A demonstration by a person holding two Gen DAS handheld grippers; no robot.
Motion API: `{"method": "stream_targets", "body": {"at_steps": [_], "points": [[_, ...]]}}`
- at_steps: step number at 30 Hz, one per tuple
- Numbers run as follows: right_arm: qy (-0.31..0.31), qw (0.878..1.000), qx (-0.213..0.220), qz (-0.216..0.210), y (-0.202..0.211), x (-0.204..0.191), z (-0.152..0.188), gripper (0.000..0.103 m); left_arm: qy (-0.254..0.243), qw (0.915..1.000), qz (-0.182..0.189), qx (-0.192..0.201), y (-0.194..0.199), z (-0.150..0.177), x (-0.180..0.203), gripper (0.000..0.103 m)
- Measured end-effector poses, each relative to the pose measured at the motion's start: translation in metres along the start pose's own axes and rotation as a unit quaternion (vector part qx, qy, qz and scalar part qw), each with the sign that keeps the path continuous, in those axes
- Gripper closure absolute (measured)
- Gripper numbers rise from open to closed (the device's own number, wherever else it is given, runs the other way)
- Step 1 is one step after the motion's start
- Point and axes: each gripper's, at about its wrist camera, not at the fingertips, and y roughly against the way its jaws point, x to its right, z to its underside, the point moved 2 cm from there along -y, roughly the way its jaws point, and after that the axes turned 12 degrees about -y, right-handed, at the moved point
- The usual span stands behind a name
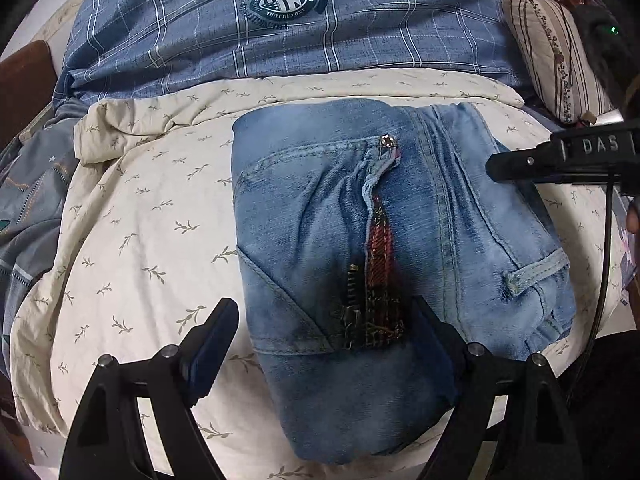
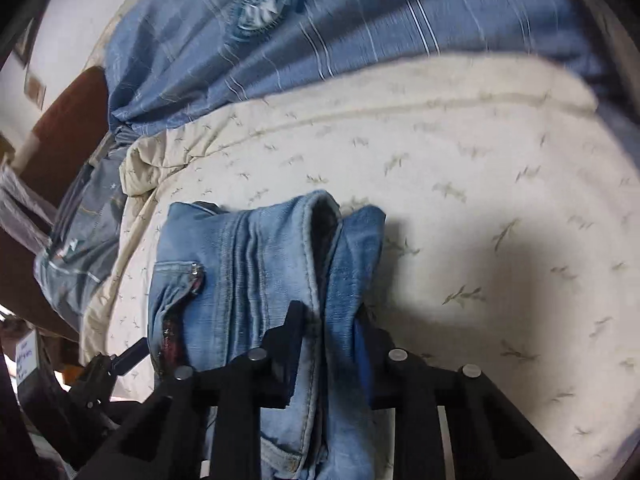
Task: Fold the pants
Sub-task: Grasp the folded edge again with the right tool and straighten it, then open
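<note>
The light blue jeans (image 1: pixel 320 216) lie folded into a compact bundle on a cream leaf-print sheet (image 1: pixel 152 216), with the open zipper and red plaid lining on top. My left gripper (image 1: pixel 320 328) is open, its fingers astride the bundle's near end. My right gripper (image 2: pixel 326 332) is shut on a raised fold of the jeans (image 2: pixel 332 264) at the bundle's edge. The right gripper also shows in the left wrist view (image 1: pixel 560 156), at the right side of the bundle.
A blue plaid quilt (image 1: pixel 280 28) with a round crest lies behind the sheet. A striped pillow (image 1: pixel 556 52) is at the far right. More bluish bedding (image 1: pixel 28 208) is bunched at the left. A brown headboard (image 1: pixel 24 84) stands at the left.
</note>
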Motion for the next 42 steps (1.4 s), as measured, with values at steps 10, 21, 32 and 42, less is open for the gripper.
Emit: {"method": "stream_targets", "body": {"at_steps": [10,21,32,42], "points": [[-0.024,1.000,-0.005,-0.014,0.012,0.014,0.009,0.027,0.000,1.0000,0.003,-0.001,-0.002,0.000,-0.002,0.016],[-0.025,0.995,-0.080,-0.049,0.009,0.017,0.065,0.064,-0.001,1.0000,-0.001,0.000,-0.002,0.001,-0.001,0.016],[0.048,0.997,-0.035,0.051,0.014,-0.002,0.078,0.065,-0.010,0.9999,-0.004,0.000,-0.002,0.001,0.001,0.016],[0.028,0.996,0.006,-0.088,0.052,-0.042,0.021,0.040,-0.002,1.0000,0.000,0.002,-0.003,0.002,0.000,0.016]]}}
